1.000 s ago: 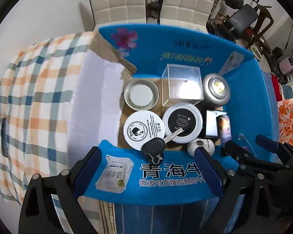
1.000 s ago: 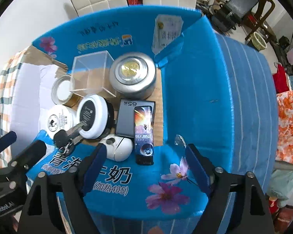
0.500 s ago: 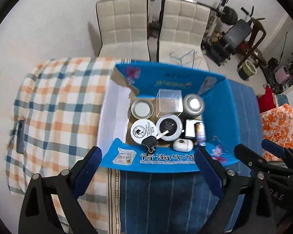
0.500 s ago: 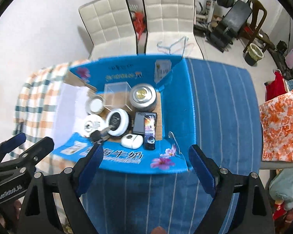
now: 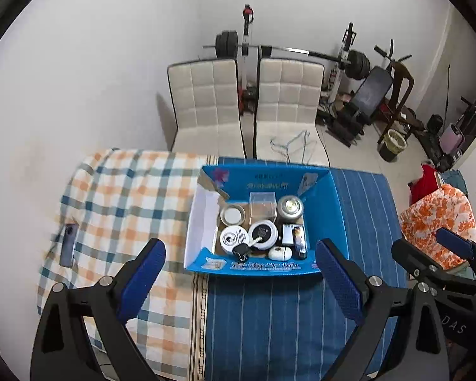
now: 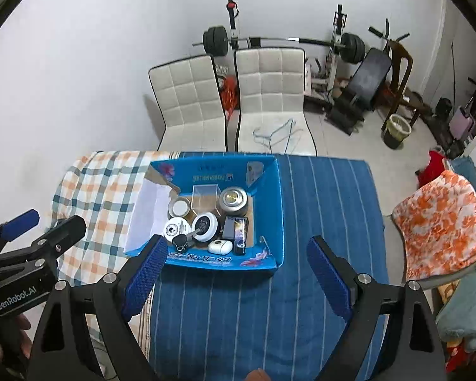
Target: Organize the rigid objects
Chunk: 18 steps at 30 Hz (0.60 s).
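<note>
Near the far edge of the bed (image 5: 269,317), the box (image 5: 320,209) looked fully packed, while left gripper (image 5: 238,273) and right gripper (image 6: 238,266) gaped wide, empty.

The lettering on the blue box (image 5: 260,266) front flap is too small to read. A key fob (image 5: 241,250) covers part of 1 white tin (image 5: 234,238). At 9 o'clock, the checked cloth (image 5: 120,203) smears into blur around a dark phone (image 5: 68,244).
</note>
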Motion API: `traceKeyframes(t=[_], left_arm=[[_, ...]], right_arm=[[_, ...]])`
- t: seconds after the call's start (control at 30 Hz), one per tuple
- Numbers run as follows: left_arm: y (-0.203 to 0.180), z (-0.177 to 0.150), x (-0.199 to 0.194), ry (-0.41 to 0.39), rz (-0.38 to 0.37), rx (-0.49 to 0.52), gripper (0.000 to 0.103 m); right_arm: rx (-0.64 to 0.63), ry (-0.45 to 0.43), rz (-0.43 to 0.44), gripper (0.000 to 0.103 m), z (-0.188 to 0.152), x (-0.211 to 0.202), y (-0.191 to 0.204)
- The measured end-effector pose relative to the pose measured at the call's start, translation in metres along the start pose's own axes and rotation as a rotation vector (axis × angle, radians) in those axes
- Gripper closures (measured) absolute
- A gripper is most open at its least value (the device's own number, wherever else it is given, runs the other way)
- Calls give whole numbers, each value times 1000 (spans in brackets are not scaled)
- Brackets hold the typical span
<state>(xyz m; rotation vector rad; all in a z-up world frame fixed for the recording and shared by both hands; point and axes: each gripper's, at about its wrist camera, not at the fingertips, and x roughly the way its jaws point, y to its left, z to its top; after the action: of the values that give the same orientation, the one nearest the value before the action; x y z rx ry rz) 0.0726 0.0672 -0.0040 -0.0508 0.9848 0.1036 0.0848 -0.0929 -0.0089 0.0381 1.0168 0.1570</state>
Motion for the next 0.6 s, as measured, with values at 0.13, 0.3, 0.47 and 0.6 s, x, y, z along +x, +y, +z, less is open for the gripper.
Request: traceKeyframes(t=[0.13, 0.3, 0.47, 0.6], left_arm=[[-1, 0, -15, -35, 12, 5, 6], [1, -2, -20, -40, 14, 1, 6], [4, -9, -20, -31, 11, -5, 6], [5, -12, -19, -33, 8, -8, 6]], right_arm=[[-7, -13, 11, 11, -2, -21, 1], [-6, -20, 13, 11, -5, -30, 1], [-8, -19, -3, 11, -6, -26, 3], [-16, -23, -22, 11, -7, -27, 4]])
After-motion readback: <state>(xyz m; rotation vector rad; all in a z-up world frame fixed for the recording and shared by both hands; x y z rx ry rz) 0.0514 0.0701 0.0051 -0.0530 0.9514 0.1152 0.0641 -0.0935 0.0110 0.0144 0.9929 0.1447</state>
